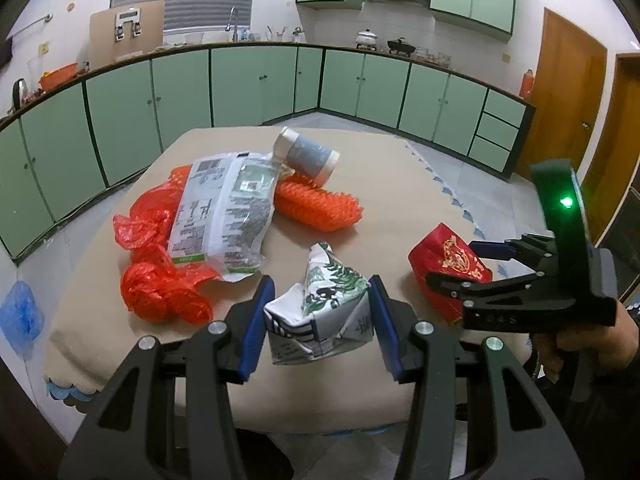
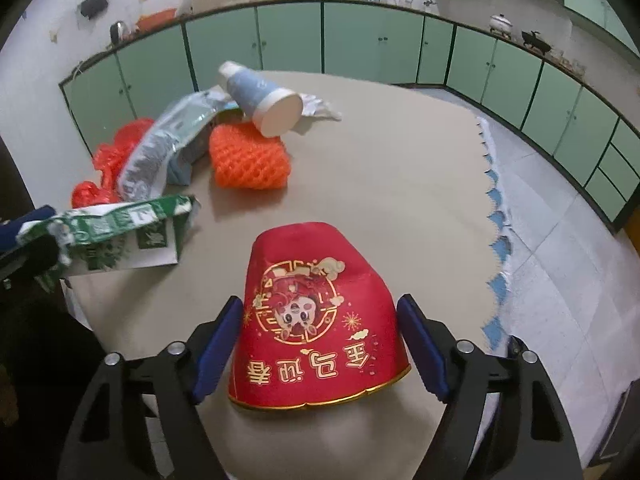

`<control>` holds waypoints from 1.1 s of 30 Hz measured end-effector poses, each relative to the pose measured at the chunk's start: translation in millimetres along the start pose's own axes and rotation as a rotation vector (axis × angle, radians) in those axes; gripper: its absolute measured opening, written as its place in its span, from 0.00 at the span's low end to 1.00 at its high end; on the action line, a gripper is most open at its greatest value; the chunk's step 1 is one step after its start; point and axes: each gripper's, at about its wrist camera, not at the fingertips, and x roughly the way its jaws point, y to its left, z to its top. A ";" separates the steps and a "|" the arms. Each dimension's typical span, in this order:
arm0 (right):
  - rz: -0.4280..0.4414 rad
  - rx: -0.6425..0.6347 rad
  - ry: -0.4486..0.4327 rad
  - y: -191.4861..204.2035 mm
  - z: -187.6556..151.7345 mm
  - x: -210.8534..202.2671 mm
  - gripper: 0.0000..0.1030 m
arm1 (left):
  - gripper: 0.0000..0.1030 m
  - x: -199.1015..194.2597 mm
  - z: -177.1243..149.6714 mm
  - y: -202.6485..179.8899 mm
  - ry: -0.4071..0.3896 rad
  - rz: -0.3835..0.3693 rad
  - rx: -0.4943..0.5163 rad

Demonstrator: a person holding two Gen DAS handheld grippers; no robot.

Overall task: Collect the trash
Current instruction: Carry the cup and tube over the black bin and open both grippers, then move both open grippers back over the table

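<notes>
A: What is the left gripper [image 1: 318, 322] doing?
B: Its blue fingers [image 1: 256, 328] are pressing both sides of a crumpled white carton [image 1: 320, 312] printed with green leaves, so they are grasping it. The carton is looking lifted, with its shadow lying on the tan surface [image 1: 400, 208] below.

A: And the right gripper [image 2: 320, 346]?
B: Its fingers [image 2: 216, 344] are standing released on either side of a red paper cup [image 2: 316, 320]. The cup is lying on its side, gold rim toward the camera, showing a gold cartoon emblem and gold characters. There are gaps on both sides.

A: Where is the other rubbish sitting?
B: In the left view, toward 11 o'clock from the carton, a white printed pouch [image 1: 224, 208] is lying over a red plastic bag [image 1: 160, 276]. At 12 o'clock, an orange foam net [image 1: 320, 208] is lying under a tipped blue-grey paper cup [image 1: 308, 156].
</notes>
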 end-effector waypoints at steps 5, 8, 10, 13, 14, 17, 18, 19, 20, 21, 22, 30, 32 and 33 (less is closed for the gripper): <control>-0.003 0.047 -0.058 -9.9 -5.8 -39.7 0.74 | 0.45 -10.1 7.2 -15.6 -0.024 -0.030 0.019; -0.022 0.088 -0.109 -23.6 -10.6 -74.5 0.74 | 0.44 -13.5 13.7 -35.8 -0.031 -0.078 0.046; -0.041 0.109 -0.127 -34.6 -13.8 -92.0 0.74 | 0.44 -14.2 17.6 -54.6 -0.038 -0.112 0.081; -0.096 0.141 -0.147 -59.5 -26.2 -118.1 0.74 | 0.44 -13.1 24.3 -93.8 -0.048 -0.183 0.143; -0.110 0.152 -0.153 -66.6 -29.0 -122.7 0.74 | 0.44 -11.4 25.9 -106.5 -0.050 -0.203 0.162; -0.166 0.215 -0.165 -99.7 -48.8 -145.9 0.74 | 0.44 -4.0 30.6 -147.4 -0.048 -0.276 0.215; -0.190 0.242 -0.165 -113.3 -57.0 -152.1 0.74 | 0.44 -1.9 31.7 -158.0 -0.047 -0.294 0.227; -0.204 0.267 -0.162 -125.0 -64.1 -155.8 0.75 | 0.44 1.5 33.7 -173.7 -0.049 -0.319 0.247; -0.215 0.292 -0.156 -135.8 -70.4 -157.2 0.75 | 0.44 5.6 35.5 -189.1 -0.049 -0.344 0.264; -0.230 0.327 -0.146 -150.4 -80.1 -159.2 0.75 | 0.44 9.4 36.2 -199.8 -0.045 -0.364 0.275; -0.240 0.358 -0.138 -162.9 -88.9 -159.6 0.75 | 0.44 16.4 36.8 -215.2 -0.033 -0.393 0.290; -0.261 0.542 0.008 -240.7 -153.1 -102.6 0.75 | 0.44 102.2 3.5 -296.3 0.104 -0.463 0.390; -0.246 0.553 0.040 -248.4 -160.3 -84.8 0.76 | 0.44 124.1 -8.6 -305.4 0.137 -0.459 0.399; -0.237 0.564 0.055 -252.5 -163.4 -73.9 0.78 | 0.45 134.3 -14.4 -308.4 0.153 -0.453 0.404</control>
